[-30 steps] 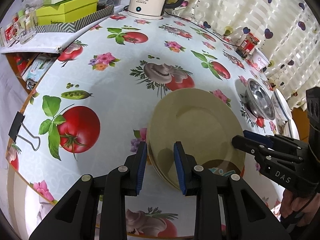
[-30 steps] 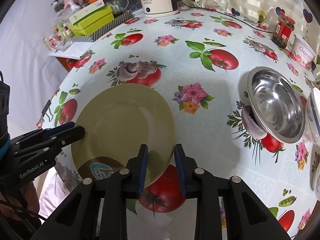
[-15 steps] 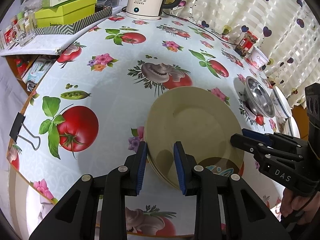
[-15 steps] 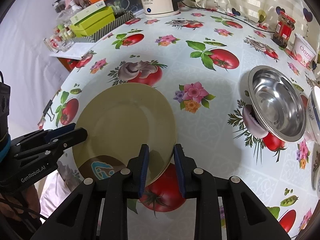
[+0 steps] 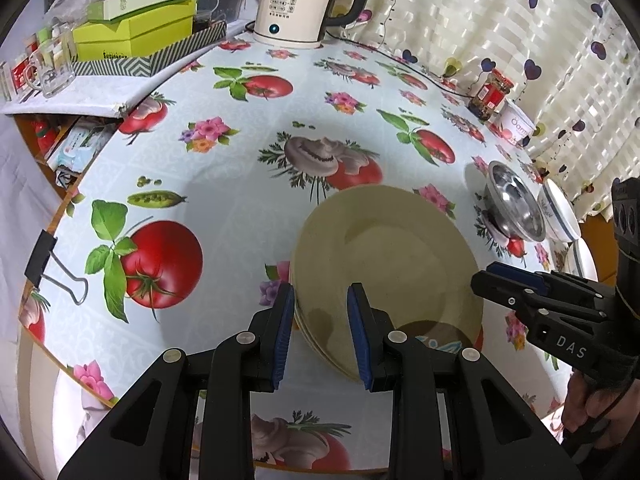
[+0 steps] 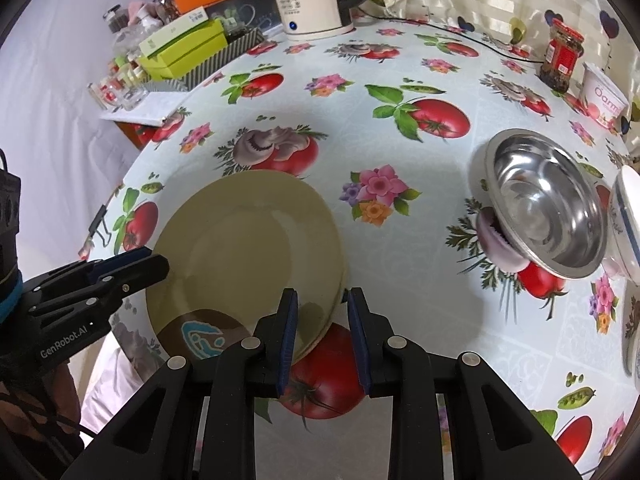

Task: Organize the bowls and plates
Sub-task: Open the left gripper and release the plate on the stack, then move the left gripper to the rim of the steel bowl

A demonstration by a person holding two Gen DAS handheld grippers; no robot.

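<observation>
A stack of beige plates [image 5: 384,268] lies on the tablecloth near the front edge; it also shows in the right wrist view [image 6: 248,252]. My left gripper [image 5: 320,320] is shut on the stack's left rim. My right gripper [image 6: 322,322] is shut on its right rim and shows in the left wrist view [image 5: 516,284]. A steel bowl [image 6: 544,208] sits tilted at the right, next to a white bowl with a blue line [image 5: 558,212].
A white kettle [image 5: 296,4] stands at the back. Green boxes [image 5: 136,32] and glasses [image 5: 48,68] fill a shelf at the back left. A red-lidded jar [image 6: 562,56] and a yoghurt tub [image 6: 604,96] stand at the back right. A binder clip [image 5: 44,264] grips the table's left edge.
Both grippers have stayed closed on the plate stack. The views have shifted a little, as the stack and grippers moved slightly together.
</observation>
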